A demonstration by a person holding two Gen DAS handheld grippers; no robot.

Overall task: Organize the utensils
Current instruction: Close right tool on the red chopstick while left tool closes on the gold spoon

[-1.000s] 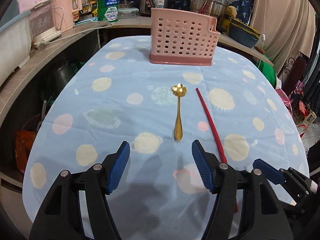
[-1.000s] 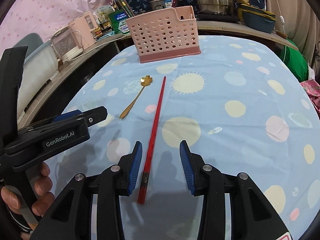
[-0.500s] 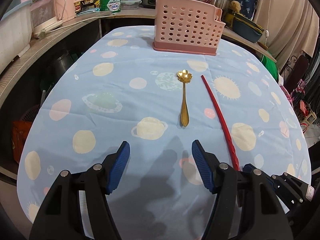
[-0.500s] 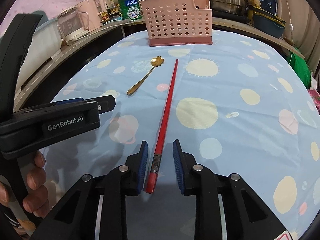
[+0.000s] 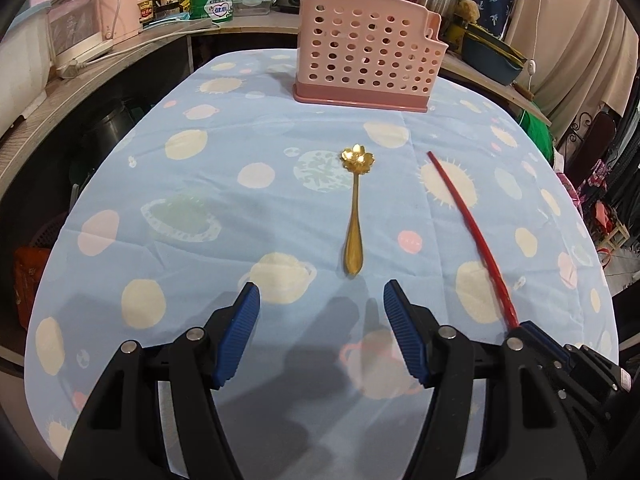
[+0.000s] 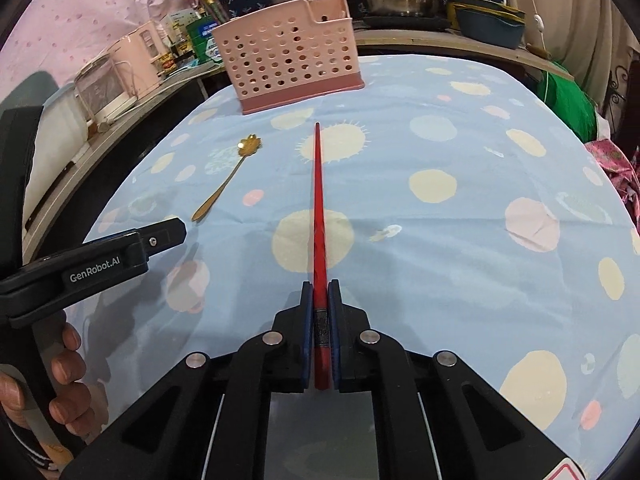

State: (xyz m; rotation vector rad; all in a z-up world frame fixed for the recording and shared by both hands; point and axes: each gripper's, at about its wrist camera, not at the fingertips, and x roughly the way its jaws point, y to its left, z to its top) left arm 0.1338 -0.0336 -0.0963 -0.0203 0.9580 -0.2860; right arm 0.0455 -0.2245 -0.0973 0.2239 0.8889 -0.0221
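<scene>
Two utensils lie short of the basket (image 5: 366, 44): the spoon (image 5: 354, 216) and, just right of it, the chopstick (image 6: 320, 208). Change: right gripper (image 6: 320, 294) jaws have just closed, now pinching the chopstick's near end, tip aimed at the basket. Grasp looks done; lift and drop into the basket likely next. Left gripper (image 5: 322, 334) hangs wide and empty near the spoon's handle.

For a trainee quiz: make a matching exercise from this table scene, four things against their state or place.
Things:
1. red chopstick
2. gold spoon
3. pink basket
4. left hand-held gripper

States:
A. standing at the table's far end
B. open, holding nothing
C. clamped in the right hand-held gripper
D. lying free on the cloth

Pairs: 1-C, 2-D, 3-A, 4-B
</scene>
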